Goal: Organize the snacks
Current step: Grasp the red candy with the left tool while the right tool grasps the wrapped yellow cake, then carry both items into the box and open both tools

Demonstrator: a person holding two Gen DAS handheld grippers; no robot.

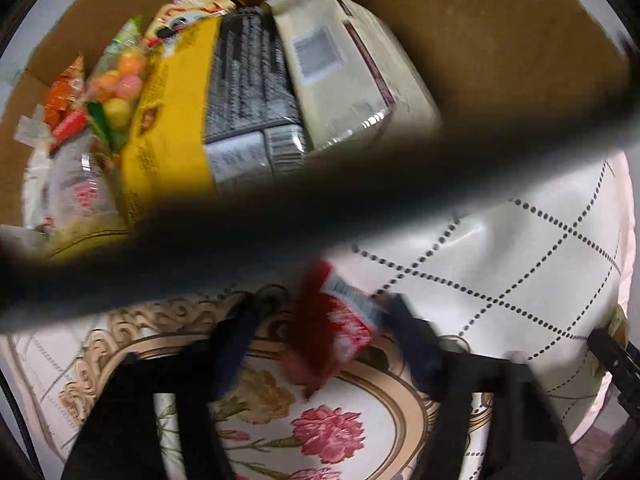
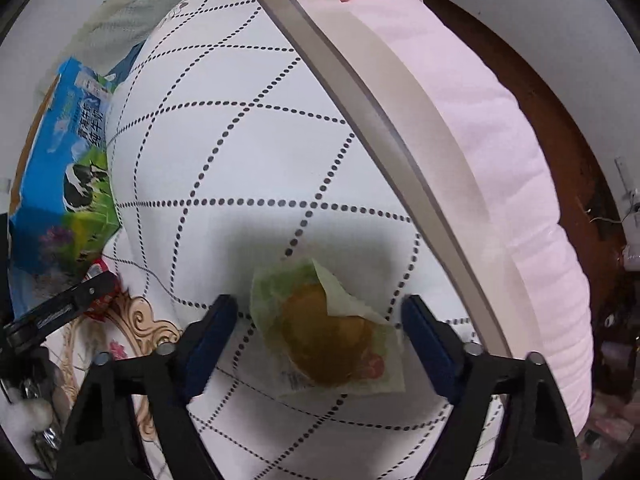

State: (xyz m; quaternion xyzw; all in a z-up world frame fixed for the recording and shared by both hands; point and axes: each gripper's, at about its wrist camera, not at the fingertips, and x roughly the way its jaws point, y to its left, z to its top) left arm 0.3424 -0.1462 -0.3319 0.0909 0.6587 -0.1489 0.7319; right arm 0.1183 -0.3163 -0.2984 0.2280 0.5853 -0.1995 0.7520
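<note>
In the left wrist view, my left gripper is open, with a blurred red snack packet between its fingers, loose above the tablecloth beside the cardboard box. The box holds several snacks: a yellow box, a cream box, a bag of coloured candy. In the right wrist view, my right gripper is open and straddles a wrapped brown pastry lying on the table. The left gripper's finger and the red packet show at the left there.
A dark blurred bar, seemingly the box's rim, crosses the left view. A blue milk carton box stands at the left of the right view. The table edge runs diagonally, with a pink cushion beyond it.
</note>
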